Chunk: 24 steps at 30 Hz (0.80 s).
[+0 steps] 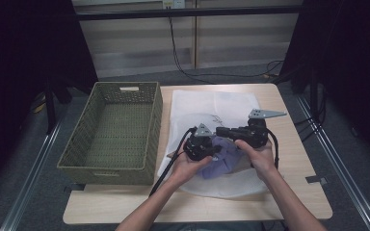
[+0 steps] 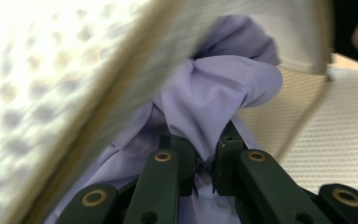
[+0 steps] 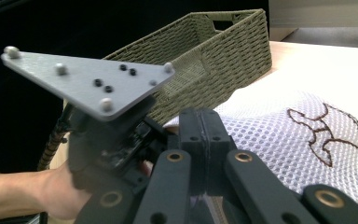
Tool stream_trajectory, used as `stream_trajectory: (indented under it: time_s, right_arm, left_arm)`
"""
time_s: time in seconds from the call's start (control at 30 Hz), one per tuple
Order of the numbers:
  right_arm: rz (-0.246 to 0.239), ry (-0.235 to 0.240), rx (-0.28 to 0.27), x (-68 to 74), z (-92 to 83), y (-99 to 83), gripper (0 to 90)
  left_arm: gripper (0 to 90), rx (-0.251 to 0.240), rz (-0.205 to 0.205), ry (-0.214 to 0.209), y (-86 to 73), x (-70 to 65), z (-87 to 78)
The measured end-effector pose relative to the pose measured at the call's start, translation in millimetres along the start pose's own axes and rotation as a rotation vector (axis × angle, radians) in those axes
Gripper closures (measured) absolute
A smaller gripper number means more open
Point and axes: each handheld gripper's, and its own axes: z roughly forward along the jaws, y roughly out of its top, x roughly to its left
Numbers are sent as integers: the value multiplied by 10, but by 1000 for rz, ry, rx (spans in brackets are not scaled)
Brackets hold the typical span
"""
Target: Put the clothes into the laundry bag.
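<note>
Judging from the table, the work is midway: the left gripper (image 2: 204, 175) pinches the purple cloth (image 2: 219, 93), half inside the white mesh bag (image 3: 279, 140) (beside the wicker basket (image 1: 111, 130)); the right gripper (image 3: 206, 140) clamps the bag's edge.

The table (image 1: 294, 159) fills the lower middle; on it, a basket (image 1: 111, 134) left, a mesh bag (image 1: 212, 108) centre.
</note>
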Motion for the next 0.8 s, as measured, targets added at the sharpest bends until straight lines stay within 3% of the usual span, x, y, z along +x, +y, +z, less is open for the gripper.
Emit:
stream_trajectory:
  time_s: [0.1,0.17,0.27,0.37,0.53,0.6,0.63,0.8]
  right_arm:
    - [4,-4,16,-2,19,-14,900]
    - [7,-9,28,-16,40,-37,900]
    - [15,-7,48,-38,68,-85,899]
    - [22,-17,73,-39,67,-131,900]
    - [4,-43,134,-18,10,-262,898]
    - [4,-45,157,-26,8,-326,898]
    - [6,-45,167,-36,12,-361,896]
    - [13,-44,218,-68,102,-486,891]
  left_arm:
    - [812,36,-9,-7,-99,21,57]
    - [795,53,-39,-32,-164,26,87]
    - [776,87,-10,-15,-215,7,111]
    - [750,107,-15,-10,-231,32,112]
    - [725,147,17,0,-276,-40,113]
    - [711,150,23,-11,-287,-46,118]
    - [710,142,3,-22,-293,-40,127]
    - [638,192,18,-45,-285,-16,76]
